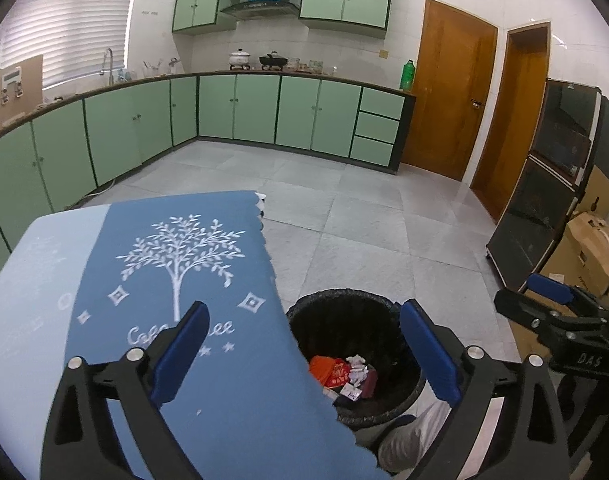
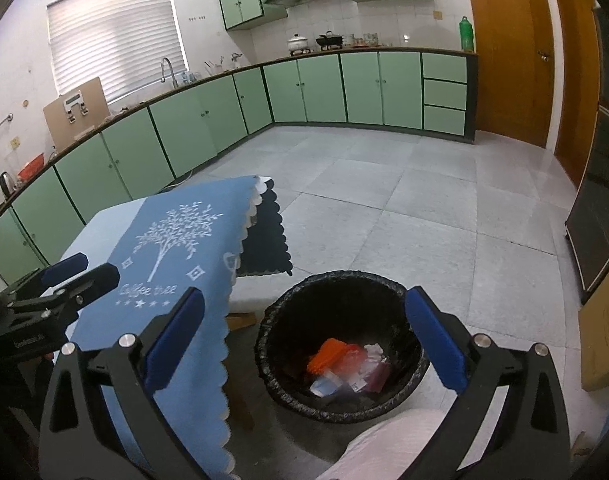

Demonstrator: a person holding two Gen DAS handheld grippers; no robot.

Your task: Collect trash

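Observation:
A black-lined trash bin (image 1: 344,296) (image 2: 336,280) stands on the floor beside the table. In it lies trash (image 1: 336,372) (image 2: 344,364): an orange wrapper, crumpled white paper and a dark red piece. My left gripper (image 1: 304,320) is open with nothing between its blue pads, one finger over the blue tablecloth (image 1: 184,240), the other over the bin. My right gripper (image 2: 304,300) is open and empty above the bin. Each gripper also shows in the other's view, the right gripper (image 1: 544,304) at the right edge, the left gripper (image 2: 72,276) over the tablecloth (image 2: 176,240).
Green cabinets (image 1: 256,108) line the far and left walls. Two wooden doors (image 1: 448,88) and a dark glass cabinet (image 1: 544,184) stand at the right, with cardboard boxes (image 1: 584,248) beside it. Grey tiled floor (image 2: 424,200) lies beyond the bin. White cloth (image 2: 384,440) shows below.

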